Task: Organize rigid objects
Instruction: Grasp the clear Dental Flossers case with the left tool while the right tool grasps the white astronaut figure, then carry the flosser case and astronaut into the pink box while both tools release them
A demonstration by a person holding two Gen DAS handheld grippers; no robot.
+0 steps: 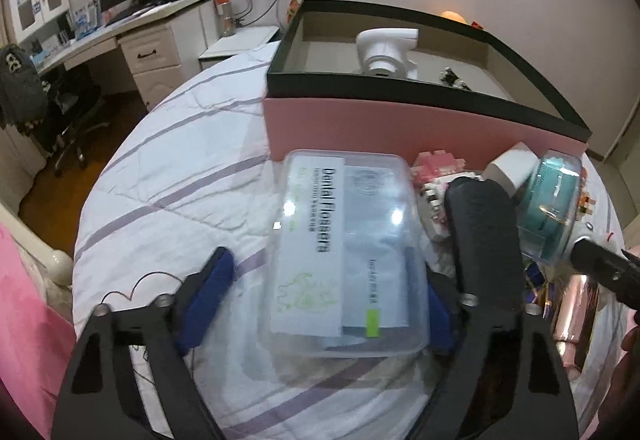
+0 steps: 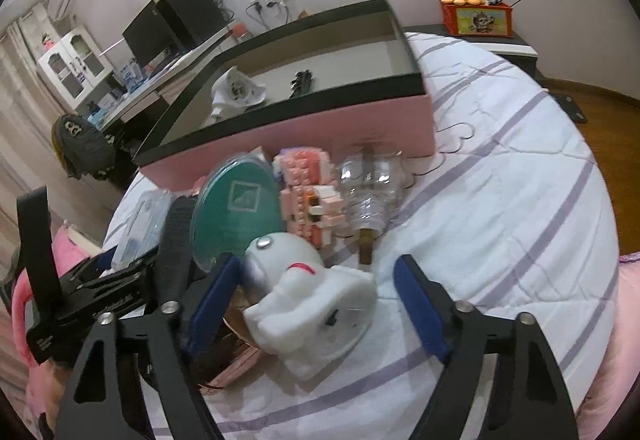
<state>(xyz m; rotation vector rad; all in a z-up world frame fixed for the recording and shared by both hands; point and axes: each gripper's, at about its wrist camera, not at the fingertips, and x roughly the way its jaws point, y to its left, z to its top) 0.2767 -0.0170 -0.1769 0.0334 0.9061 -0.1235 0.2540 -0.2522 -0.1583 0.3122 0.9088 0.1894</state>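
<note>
On the striped bed (image 1: 168, 176), your left gripper (image 1: 324, 288) brackets the dental flosser box (image 1: 344, 252), fingers apart; your right gripper (image 2: 316, 304) straddles a white toy (image 2: 316, 308), fingers apart, beside the pink box (image 2: 304, 136).

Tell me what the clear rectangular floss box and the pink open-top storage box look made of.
Clear rectangular floss box: likely glossy transparent plastic; light glints on the lid, and the printed label shows through. Pink open-top storage box: probably matte cardboard; flat dull walls, dark rim, plain brownish lining.
</note>
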